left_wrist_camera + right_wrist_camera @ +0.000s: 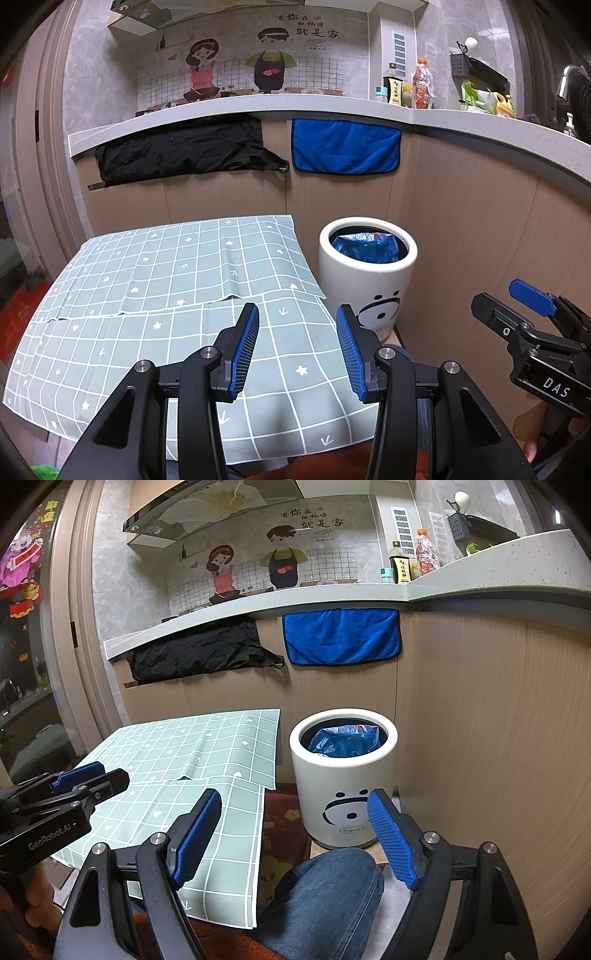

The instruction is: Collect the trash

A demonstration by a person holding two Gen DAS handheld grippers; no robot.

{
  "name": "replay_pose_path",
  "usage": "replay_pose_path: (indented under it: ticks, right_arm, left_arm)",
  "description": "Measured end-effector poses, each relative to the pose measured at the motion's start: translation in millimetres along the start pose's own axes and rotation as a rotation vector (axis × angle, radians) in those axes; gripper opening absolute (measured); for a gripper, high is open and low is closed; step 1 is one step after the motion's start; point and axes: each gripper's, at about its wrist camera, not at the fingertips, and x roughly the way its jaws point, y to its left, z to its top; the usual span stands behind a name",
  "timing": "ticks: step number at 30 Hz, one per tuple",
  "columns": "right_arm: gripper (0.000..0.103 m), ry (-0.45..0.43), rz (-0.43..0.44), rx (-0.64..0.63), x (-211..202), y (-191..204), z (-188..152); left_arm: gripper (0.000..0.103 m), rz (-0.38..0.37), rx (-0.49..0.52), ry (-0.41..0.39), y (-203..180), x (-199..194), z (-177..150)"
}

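Left gripper (297, 319): jaws spread apart with nothing between the blue pads; it hangs above the near part of the table, pointing forward and slightly down.
Right gripper (293, 806): jaws spread wide, empty; it hangs beyond the table's right edge, over the person's knee (332, 886) in blue jeans, with the bin ahead between its fingers.
Table (155, 325): covered with a pale green cloth in a white grid with small hearts, stars and arrows; two sheets overlap, the far one lying over the near one. No loose item shows on the cloth.
Trash bin (341, 786): white round tub with a panda face on its side, standing on the floor just beside the table's right far corner, against the cabinet front.
Trash: a crumpled blue plastic bag (343, 740) sits inside the bin; something pale may lie under it at the left, but it is too small to make out.
Cabinet front: a black cloth (184, 151) and a blue towel (345, 147) hang side by side below the counter edge.
Counter (332, 105): bottles (421, 83) grouped at the corner.
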Motion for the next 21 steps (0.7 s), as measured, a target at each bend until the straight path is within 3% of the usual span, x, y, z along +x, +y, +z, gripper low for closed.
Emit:
replay_pose_path:
  ticks: [21]
  right_arm:
    - [0.079,0.007,0.003,0.004,0.5,-2.8,1.6]
  left_arm:
    - [0.045,-0.006,-0.025,0.003,4.5,0.8,-0.8]
